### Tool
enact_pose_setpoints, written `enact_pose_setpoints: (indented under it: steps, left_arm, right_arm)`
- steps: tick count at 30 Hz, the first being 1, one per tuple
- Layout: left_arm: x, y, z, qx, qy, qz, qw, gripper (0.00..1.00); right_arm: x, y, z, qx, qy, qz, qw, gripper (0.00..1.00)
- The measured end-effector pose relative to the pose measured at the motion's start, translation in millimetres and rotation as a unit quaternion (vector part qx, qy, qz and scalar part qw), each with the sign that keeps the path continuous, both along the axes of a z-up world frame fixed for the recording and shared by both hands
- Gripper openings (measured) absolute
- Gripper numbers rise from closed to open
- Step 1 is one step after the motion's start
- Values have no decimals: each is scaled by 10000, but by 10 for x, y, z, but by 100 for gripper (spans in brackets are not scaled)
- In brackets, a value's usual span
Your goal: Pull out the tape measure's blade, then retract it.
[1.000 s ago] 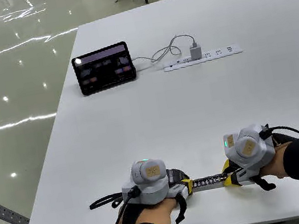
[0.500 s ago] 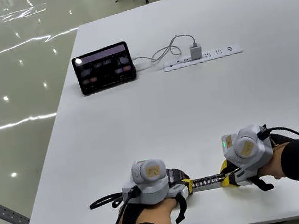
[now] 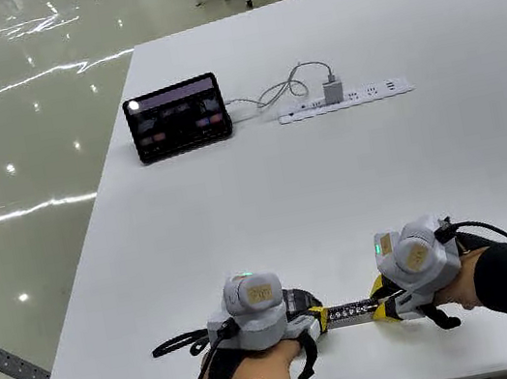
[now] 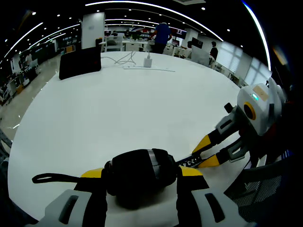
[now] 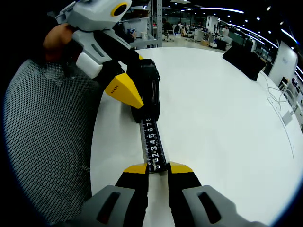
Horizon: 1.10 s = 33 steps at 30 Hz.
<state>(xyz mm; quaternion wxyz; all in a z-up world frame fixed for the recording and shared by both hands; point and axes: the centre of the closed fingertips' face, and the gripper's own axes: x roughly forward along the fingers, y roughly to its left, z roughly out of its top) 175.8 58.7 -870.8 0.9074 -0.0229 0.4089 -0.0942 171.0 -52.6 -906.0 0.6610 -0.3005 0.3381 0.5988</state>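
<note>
The left gripper [image 4: 141, 173] has its yellow-tipped jaws pressed on both sides of the tape measure [image 5: 147, 90], a chunky black case with round corners. A thin, flat, dark blade [image 5: 152, 142] with white numbers runs from the case to the right gripper [image 5: 157, 168], whose jaws pinch its end. Both rest on the smooth white table [image 3: 331, 185].
</note>
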Motion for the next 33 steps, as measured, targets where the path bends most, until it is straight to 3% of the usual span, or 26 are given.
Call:
enact_pose_setpoints:
  steps: [33]
  left_arm:
    - [1, -1, 0, -7, 0, -5, 10000, 55]
  right_arm:
    - [-11, 116, -3, 213, -89, -11, 9997, 11]
